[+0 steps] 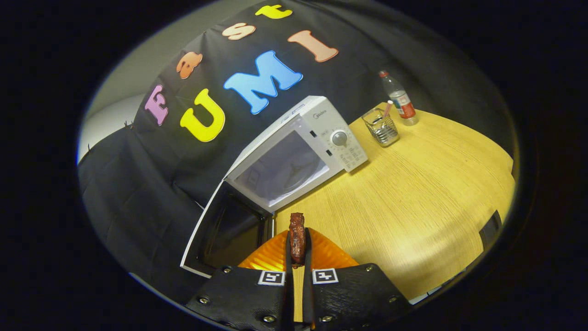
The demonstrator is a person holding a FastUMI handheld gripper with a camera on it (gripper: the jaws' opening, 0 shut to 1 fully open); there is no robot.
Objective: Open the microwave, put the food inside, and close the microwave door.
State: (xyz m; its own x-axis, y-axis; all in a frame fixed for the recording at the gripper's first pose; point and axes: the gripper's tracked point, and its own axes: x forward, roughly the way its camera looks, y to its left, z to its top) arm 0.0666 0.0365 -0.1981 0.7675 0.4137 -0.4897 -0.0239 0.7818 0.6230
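A white microwave (303, 147) stands on the wooden table (413, 193), with its door (220, 230) swung wide open and its pale cavity (285, 168) showing. My gripper (297, 250) is shut on a piece of brown food (297, 234), which sticks up from between the two fingers. An orange ribbed dish (271, 255) lies under and just behind the fingers, in front of the open door. The microwave's mouth lies a short way beyond the food.
Beyond the microwave's control panel stand a wire mesh holder (381, 128) with a pen in it and a plastic water bottle (399, 99). Bare tabletop spreads out from the microwave towards the far edge.
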